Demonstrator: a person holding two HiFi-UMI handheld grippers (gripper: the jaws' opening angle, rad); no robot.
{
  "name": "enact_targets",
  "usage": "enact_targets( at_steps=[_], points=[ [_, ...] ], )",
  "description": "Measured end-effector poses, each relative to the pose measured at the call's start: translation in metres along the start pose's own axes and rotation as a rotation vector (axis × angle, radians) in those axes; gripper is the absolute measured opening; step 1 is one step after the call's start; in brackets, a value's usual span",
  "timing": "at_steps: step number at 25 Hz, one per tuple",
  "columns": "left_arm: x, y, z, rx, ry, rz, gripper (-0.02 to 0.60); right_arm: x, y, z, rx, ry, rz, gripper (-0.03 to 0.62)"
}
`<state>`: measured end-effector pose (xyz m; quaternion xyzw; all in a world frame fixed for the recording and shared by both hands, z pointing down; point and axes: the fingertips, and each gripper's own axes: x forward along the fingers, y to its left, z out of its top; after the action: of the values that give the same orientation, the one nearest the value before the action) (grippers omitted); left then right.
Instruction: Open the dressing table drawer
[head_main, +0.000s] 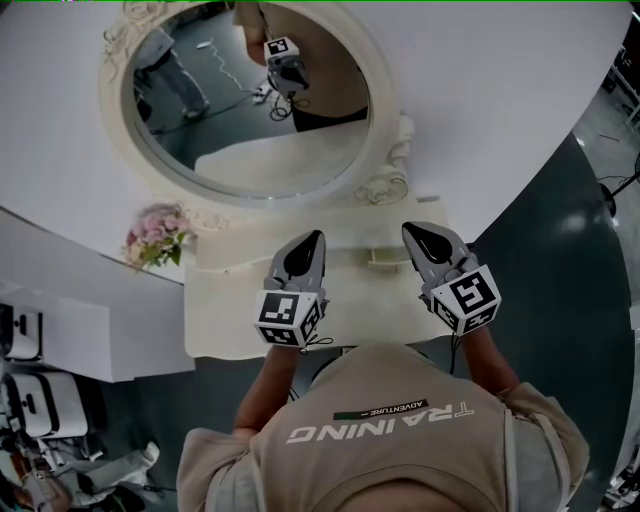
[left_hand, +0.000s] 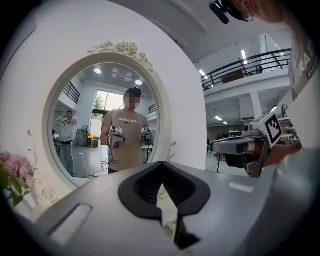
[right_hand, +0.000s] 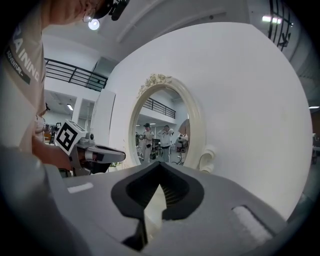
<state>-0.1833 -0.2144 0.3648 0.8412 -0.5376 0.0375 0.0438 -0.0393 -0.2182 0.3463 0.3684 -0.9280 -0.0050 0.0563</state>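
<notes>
The cream dressing table (head_main: 225, 315) stands below me, with its oval mirror (head_main: 250, 100) on a white round back panel. A small handle-like piece (head_main: 385, 258) shows on the table's cream front between the two grippers; I cannot make out any drawer's outline. My left gripper (head_main: 308, 245) and right gripper (head_main: 422, 236) hover side by side above the table top and point at the mirror. Both are shut and hold nothing. In the left gripper view the left gripper (left_hand: 162, 189) faces the mirror (left_hand: 105, 125). In the right gripper view the right gripper (right_hand: 159, 190) does the same.
A pink flower bunch (head_main: 155, 238) sits on the table's left corner. White cabinets (head_main: 60, 335) stand to the left, and dark floor (head_main: 560, 260) lies to the right. The mirror reflects me and another person standing further back.
</notes>
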Motion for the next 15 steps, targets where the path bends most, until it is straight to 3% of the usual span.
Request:
enact_targets(
  at_steps=[8,15],
  points=[
    [-0.0008,0.0108,-0.0040,-0.025,0.008,0.023,0.018,0.0029,-0.0066,-0.0057,0.007,0.015,-0.015,0.002],
    [0.0039,0.0021,-0.0074,-0.027,0.016,0.000,0.018,-0.0013,-0.0062,-0.0102,-0.006,0.023,-0.021,0.002]
  ],
)
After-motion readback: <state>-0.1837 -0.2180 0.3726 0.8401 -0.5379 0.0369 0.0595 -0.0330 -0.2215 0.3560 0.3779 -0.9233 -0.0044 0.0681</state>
